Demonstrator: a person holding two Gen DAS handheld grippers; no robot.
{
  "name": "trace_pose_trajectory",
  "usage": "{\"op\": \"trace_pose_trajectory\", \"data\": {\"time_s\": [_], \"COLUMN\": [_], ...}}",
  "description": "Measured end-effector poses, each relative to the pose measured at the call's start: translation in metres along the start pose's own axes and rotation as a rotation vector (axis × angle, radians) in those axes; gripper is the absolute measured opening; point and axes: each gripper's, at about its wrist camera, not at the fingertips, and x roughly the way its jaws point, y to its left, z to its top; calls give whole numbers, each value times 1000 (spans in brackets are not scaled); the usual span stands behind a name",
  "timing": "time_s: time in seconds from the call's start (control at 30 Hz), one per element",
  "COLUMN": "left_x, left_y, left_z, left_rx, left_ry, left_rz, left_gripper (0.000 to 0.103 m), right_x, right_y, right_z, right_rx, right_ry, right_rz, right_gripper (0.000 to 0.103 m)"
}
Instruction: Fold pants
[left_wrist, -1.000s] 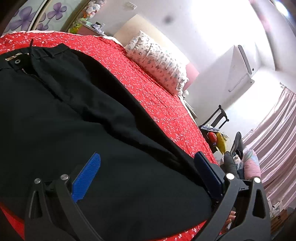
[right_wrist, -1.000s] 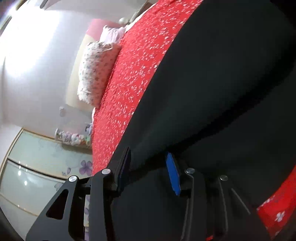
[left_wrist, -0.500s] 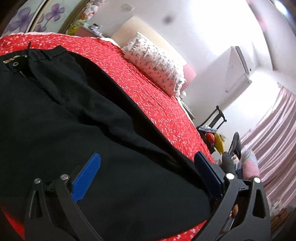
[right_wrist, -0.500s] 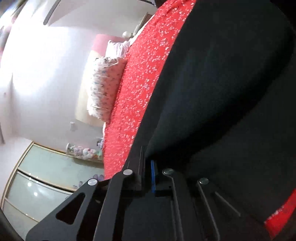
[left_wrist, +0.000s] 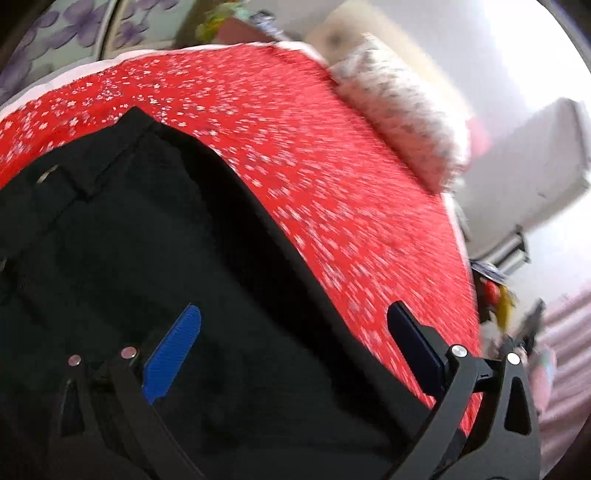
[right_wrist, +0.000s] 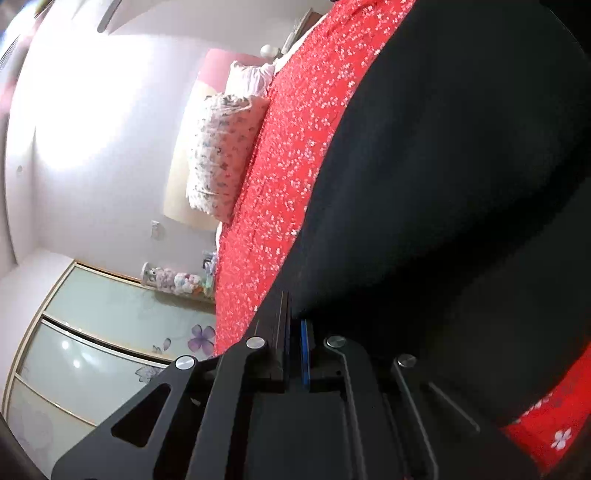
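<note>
Black pants (left_wrist: 147, 240) lie spread on a red flowered bedspread (left_wrist: 314, 166), their waistband at the upper left of the left wrist view. My left gripper (left_wrist: 295, 332) hangs open over the pants' far edge, one blue pad over the cloth and the other over the bedspread, with nothing pinched. This view is blurred by motion. In the right wrist view the pants (right_wrist: 443, 184) fill the right side. My right gripper (right_wrist: 295, 325) is shut on their edge, and the black cloth runs in between the closed pads.
A flowered pillow (left_wrist: 399, 110) lies at the head of the bed, also seen as the pillow (right_wrist: 221, 155) in the right wrist view. A glass-door wardrobe (right_wrist: 92, 332) and a shelf of soft toys (right_wrist: 173, 277) stand beyond the bed. Clutter (left_wrist: 495, 295) sits past the bed's right edge.
My right gripper closed its jaws on the pants' edge. My left gripper, still open, swept along the pants toward the waistband end, which now looks nearer.
</note>
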Motion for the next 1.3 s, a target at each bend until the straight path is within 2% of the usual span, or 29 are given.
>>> {"op": "trace_pose_trajectory", "data": {"time_s": [0.07,0.13,0.23,0.3,0.4,0.5,0.53,0.57,0.6,0.63,0.7,0.87,1.1,1.2,1.3], "left_x": [24,43,76,92,104,98,94,89,81,72,51,-25,-161,-191,-200], "left_y": [-4,-6,-7,-1,8,17,19,22,28,32,38,32,42,56,75], "left_z": [22,36,55,63,70,70,70,69,68,67,62,35,-42,-78,-116], "left_rx": [-8,-10,11,-11,-49,-77,-82,-86,-94,-105,-114,-51,49,57,44], "left_ry": [11,27,68,88,82,43,36,32,34,33,3,-114,-275,-315,-334], "left_rz": [102,173,340,409,444,471,460,433,379,321,277,190,67,45,55], "left_gripper": [100,99,85,81,79,59,47,28,22,6,7,6,6,7,7], "right_x": [2,4,9,11,14,17,19,18,20,20,17,0,-28,-40,-48], "right_y": [0,1,3,5,10,13,16,17,19,21,24,37,38,33,28], "right_z": [1,2,2,3,5,6,6,6,7,9,10,18,31,34,33], "right_rx": [-10,-31,-52,-65,-94,-112,-116,-121,-123,-127,-135,-194,-199,-185,-184], "right_ry": [11,16,22,24,21,18,16,12,9,3,-8,-64,-120,-133,-123], "right_rz": [-20,-42,-63,-70,-76,-79,-80,-78,-76,-71,-55,-3,70,85,62], "right_gripper": [4,4,4,4,4,4,4,4,4,4,4,4,4,4,4]}}
